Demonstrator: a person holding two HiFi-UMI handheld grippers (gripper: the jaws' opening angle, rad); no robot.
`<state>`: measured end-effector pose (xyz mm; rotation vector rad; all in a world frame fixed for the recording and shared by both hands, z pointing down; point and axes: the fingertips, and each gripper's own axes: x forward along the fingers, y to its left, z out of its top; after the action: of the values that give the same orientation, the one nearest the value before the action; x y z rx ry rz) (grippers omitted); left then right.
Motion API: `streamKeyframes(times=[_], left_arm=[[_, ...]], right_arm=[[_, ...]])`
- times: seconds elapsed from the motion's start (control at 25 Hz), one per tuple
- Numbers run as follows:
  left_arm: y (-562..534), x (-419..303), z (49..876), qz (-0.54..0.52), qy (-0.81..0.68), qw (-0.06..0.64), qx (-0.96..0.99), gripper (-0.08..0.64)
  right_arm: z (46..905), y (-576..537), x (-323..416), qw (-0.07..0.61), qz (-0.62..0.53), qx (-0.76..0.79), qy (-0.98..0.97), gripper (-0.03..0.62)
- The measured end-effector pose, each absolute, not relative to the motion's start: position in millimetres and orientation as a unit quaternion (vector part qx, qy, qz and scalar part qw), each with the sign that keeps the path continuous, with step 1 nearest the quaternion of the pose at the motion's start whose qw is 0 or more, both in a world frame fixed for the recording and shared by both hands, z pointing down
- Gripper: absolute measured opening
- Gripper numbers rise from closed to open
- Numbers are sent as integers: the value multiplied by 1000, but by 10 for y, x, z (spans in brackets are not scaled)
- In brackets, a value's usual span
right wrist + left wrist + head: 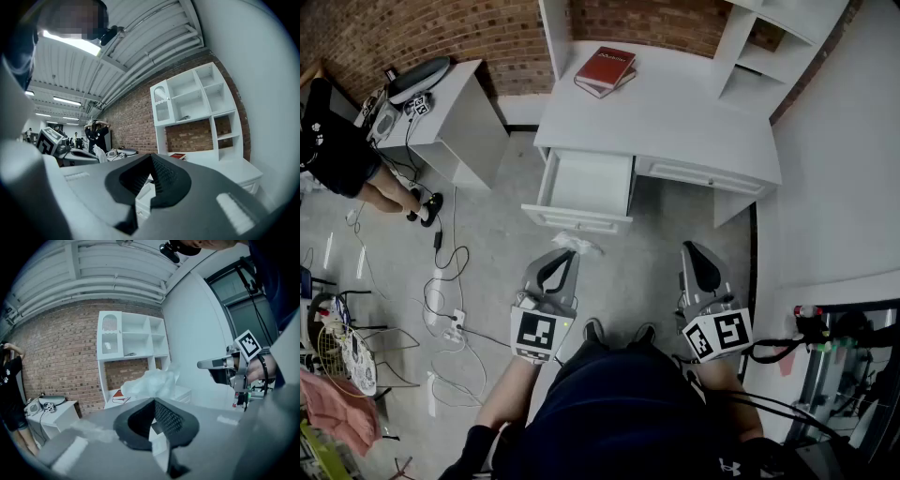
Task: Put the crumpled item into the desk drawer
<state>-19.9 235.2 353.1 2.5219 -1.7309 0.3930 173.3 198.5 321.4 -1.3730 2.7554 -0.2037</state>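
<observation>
Currently the left gripper is clamped on the crumpled white item, which bunches up past its tips. The open drawer lies straight ahead of it, with the item just short of the drawer's front panel, so the left gripper is the nearer one. The right gripper sits closed and empty, off to the side below the desk surface.

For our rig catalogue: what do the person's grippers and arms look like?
Left gripper and right gripper: light grey shells, black jaw linings, each with a white cube bearing black square markers. Black cable beside the right one. Dark navy top.
</observation>
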Motion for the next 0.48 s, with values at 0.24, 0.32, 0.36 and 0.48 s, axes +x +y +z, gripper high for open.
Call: streamKeyframes(times=[0.24,0.32,0.36,0.48], left_arm=[[2345,-211,3550,137,-550,9,824,2],[2357,-244,3566,138,-547,7,825,2],[2360,-268,3575,135,-548,10,825,2],[2369,-353,3609,126,-551,20,824,2]], right_arm=[[3114,1987,1657,7,-56,-438,897,2],[3134,1996,1625,6,-59,-439,897,2],[3143,1993,1599,6,-62,-438,897,2],[3157,1976,1503,6,-66,-436,897,2]])
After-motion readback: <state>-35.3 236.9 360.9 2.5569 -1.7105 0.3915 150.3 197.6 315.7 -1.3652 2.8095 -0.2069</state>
